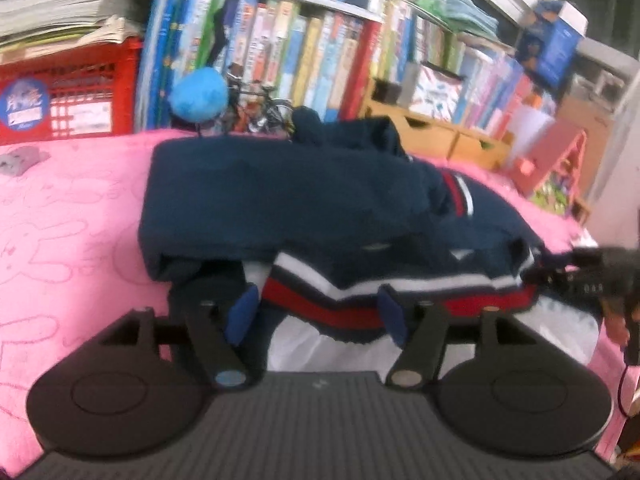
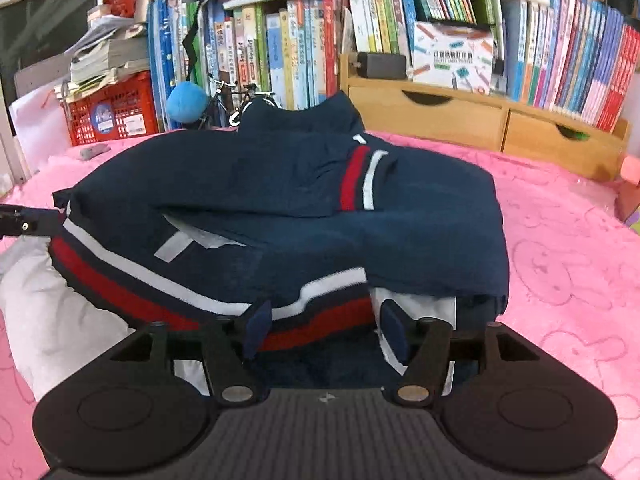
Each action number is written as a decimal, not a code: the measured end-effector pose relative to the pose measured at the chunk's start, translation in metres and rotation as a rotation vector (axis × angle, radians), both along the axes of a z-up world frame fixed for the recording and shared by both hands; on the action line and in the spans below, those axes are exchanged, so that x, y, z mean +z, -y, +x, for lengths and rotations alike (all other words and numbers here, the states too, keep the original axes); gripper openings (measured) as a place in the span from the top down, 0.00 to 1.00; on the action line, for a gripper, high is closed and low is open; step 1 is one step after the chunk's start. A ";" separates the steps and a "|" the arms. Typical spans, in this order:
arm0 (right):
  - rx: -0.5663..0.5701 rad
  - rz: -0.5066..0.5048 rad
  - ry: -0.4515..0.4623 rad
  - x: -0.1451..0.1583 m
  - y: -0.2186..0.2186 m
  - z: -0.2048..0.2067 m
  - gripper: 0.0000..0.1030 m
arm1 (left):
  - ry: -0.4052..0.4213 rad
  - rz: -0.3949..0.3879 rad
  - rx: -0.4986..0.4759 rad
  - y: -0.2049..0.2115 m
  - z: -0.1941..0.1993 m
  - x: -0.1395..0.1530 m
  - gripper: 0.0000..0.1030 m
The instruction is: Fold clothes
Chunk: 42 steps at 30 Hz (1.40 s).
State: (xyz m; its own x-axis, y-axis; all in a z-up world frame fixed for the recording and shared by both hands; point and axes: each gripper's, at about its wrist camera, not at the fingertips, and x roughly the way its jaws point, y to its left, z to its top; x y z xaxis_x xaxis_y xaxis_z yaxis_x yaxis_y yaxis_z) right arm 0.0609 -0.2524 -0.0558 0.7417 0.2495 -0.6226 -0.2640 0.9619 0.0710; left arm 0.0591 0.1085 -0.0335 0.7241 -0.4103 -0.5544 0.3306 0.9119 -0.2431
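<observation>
While both tools gape at the navy sweater's striped hem, red crate's label blurred, unreadable.

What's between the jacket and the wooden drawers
Only bare pink blanket between the jacket and the wooden drawers, clearest in the right wrist view.

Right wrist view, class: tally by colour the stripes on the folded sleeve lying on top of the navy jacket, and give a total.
On the navy jacket's folded sleeve:
Red stripe: 1
White stripe: 1
Total: 2
</observation>
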 end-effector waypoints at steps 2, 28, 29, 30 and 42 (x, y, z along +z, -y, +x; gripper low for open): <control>0.006 0.005 -0.012 -0.004 0.000 0.002 0.36 | 0.000 -0.020 -0.006 -0.002 0.000 0.000 0.36; 0.005 0.064 0.019 0.002 0.004 -0.025 0.75 | 0.023 -0.058 0.074 -0.014 -0.014 0.009 0.79; 0.007 0.066 0.008 0.001 0.005 -0.021 0.73 | 0.005 -0.060 0.076 -0.014 -0.010 0.006 0.77; 0.008 0.069 -0.003 -0.001 0.006 -0.018 0.72 | -0.018 -0.063 0.078 -0.014 -0.005 0.002 0.76; 0.029 0.016 0.021 0.013 -0.015 -0.022 0.81 | -0.016 -0.135 0.173 -0.014 -0.012 0.014 0.87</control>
State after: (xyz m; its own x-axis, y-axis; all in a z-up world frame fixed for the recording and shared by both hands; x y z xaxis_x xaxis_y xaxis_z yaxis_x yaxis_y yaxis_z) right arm 0.0386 -0.2372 -0.0429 0.7467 0.2809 -0.6029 -0.2930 0.9527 0.0809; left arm 0.0468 0.1223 -0.0194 0.7815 -0.3519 -0.5152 0.1668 0.9135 -0.3710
